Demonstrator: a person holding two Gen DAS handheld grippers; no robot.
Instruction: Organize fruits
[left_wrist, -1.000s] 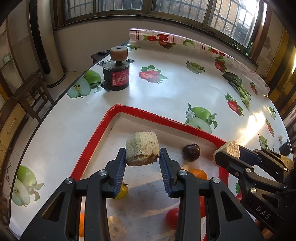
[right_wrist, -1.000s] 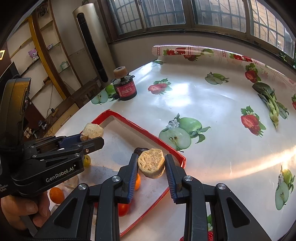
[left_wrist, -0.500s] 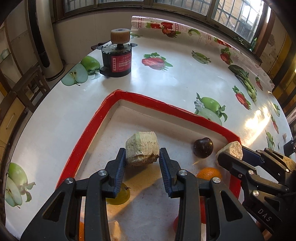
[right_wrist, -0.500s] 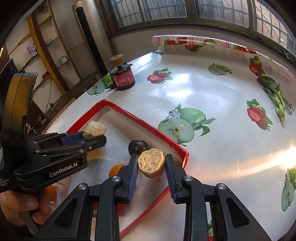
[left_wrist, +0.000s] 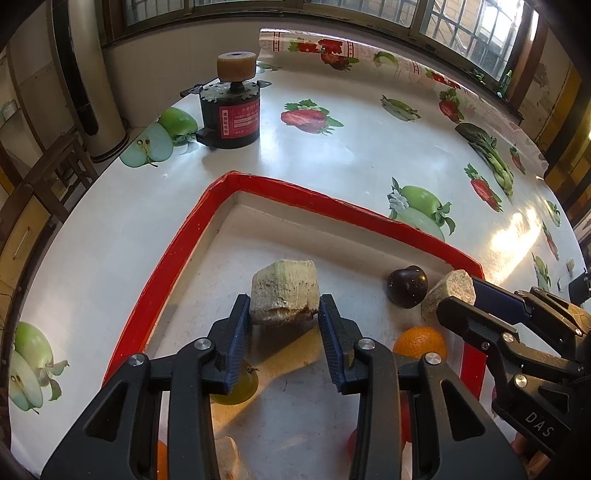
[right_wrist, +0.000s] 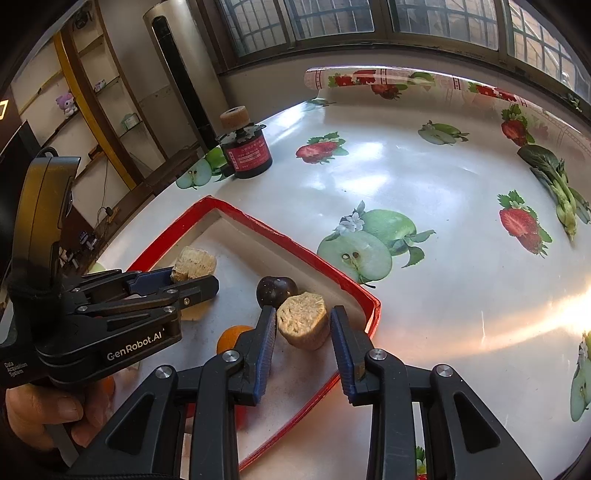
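Fruit-print tablecloth (left_wrist: 369, 155); red-rimmed tray (left_wrist: 295, 195). Lower centre, left gripper (left_wrist: 283, 301) pinches left chunk (left_wrist: 284, 288) and right gripper (right_wrist: 303, 311) pinches right chunk (right_wrist: 301, 325), jaws just easing apart. Judged light, stiff, fibrous: grip the flat sides.

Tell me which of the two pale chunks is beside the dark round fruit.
The tan chunk, rounded and crumbly-faced, right beside the dark round fruit near the tray's red rim. The greenish chunk is blockier and well apart from that fruit.
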